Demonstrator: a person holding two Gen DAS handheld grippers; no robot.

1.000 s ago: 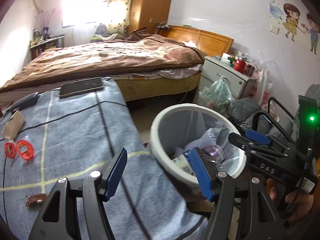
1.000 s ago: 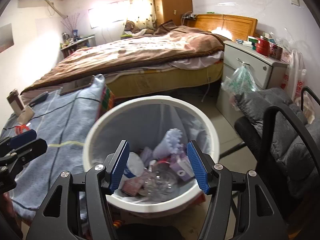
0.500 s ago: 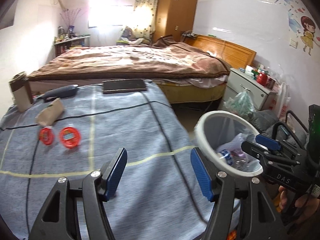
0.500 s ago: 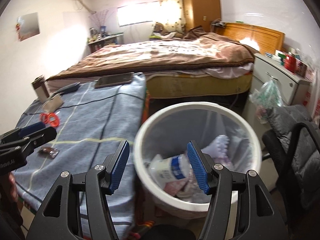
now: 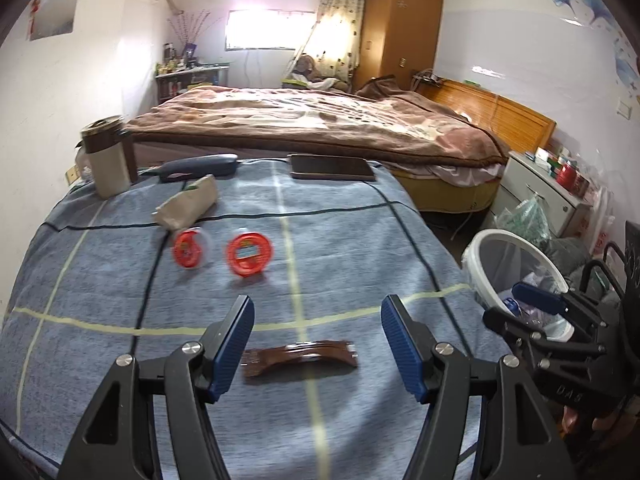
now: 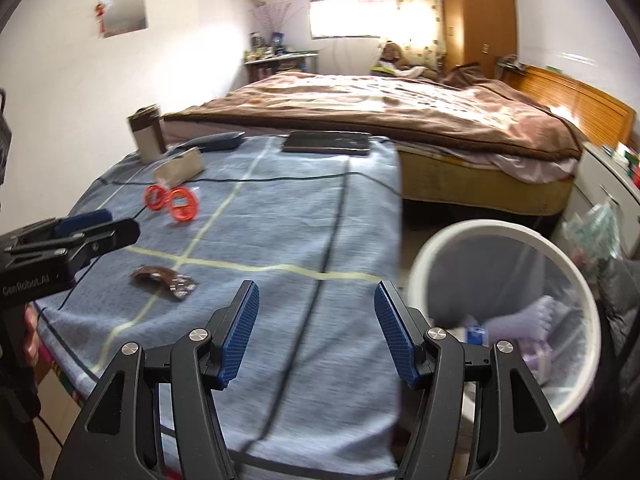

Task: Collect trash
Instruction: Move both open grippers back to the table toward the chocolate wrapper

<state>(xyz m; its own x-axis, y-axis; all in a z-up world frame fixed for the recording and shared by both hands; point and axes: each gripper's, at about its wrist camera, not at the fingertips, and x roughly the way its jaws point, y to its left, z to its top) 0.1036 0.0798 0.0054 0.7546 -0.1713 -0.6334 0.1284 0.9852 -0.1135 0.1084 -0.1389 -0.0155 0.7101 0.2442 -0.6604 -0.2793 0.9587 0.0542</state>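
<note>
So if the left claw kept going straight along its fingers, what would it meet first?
Most likely the brown wrapper, which lies on the blue checked cloth between the open left claw fingers. Depth is hard to judge, so it might hit the cloth just beyond it.

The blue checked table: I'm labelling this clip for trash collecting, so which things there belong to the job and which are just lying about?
Part of the job:
- brown wrapper
- two orange-rimmed lids
- crumpled beige packet
- white bin beside the table

Probably just lying about:
- tablet
- tumbler
- dark case
</note>
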